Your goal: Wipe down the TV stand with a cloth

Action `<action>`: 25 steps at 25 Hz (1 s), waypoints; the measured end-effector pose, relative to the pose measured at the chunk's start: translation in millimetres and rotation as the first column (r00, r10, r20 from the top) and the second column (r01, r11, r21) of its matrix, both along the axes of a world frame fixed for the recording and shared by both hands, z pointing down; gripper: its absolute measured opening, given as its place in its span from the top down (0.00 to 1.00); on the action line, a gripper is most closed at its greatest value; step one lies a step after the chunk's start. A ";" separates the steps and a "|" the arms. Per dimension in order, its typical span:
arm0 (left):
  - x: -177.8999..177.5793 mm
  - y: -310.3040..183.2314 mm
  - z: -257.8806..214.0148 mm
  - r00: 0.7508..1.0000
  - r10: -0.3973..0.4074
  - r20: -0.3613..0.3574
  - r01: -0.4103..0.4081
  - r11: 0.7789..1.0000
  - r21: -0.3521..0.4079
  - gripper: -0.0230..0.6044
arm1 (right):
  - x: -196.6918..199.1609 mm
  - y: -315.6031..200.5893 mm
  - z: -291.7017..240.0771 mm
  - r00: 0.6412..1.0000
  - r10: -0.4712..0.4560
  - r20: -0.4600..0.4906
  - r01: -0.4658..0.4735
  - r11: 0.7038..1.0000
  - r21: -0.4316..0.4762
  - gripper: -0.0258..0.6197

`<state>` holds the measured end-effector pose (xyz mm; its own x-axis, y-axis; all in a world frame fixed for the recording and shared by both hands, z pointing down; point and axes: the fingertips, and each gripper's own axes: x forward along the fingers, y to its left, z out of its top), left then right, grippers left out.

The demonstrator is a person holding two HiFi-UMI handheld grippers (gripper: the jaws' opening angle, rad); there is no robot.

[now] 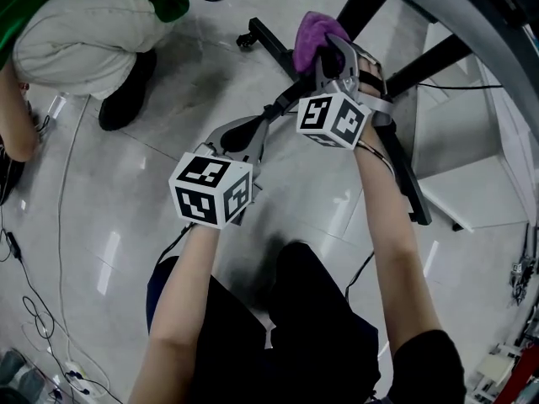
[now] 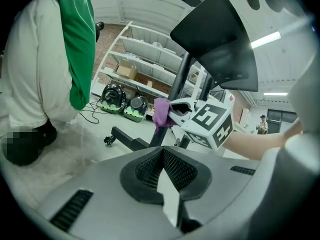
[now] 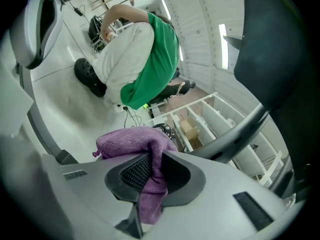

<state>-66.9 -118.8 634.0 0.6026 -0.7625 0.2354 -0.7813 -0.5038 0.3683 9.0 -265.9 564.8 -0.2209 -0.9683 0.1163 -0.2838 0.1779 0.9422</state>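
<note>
Right gripper (image 3: 150, 173) clamped on purple cloth (image 3: 131, 140) at TV stand's black post (image 2: 181, 79), left gripper (image 2: 162, 170) closed, empty; best done pressing cloth flat, stroking along post with steady pressure.

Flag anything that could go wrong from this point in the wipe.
The purple cloth is pinched by just one fold in the right claw, so rubbing it on the black stand post could tug it loose. A person crouches close by, and a wide sweep might reach them.
</note>
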 end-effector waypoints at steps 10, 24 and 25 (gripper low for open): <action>-11.7 -4.4 7.1 1.000 -0.026 0.017 0.027 1.000 -0.014 0.95 | -4.9 -8.0 73.8 0.999 0.006 -0.035 -0.011 0.993 -0.121 0.85; -17.0 -8.6 18.2 0.997 -0.045 0.056 0.047 0.998 -0.035 0.95 | -3.5 -11.2 159.6 0.998 0.015 -0.062 -0.035 0.944 -0.328 0.85; -15.1 -8.5 18.6 0.997 -0.038 0.061 0.040 0.999 -0.033 0.95 | -3.6 -11.7 161.5 0.998 0.017 -0.059 -0.036 0.941 -0.336 0.85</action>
<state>-82.1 -127.4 652.6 0.5569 -0.7760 0.2962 -0.8212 -0.4608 0.3366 5.4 -277.6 726.3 -0.1802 -0.8759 0.4476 -0.2422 0.4805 0.8429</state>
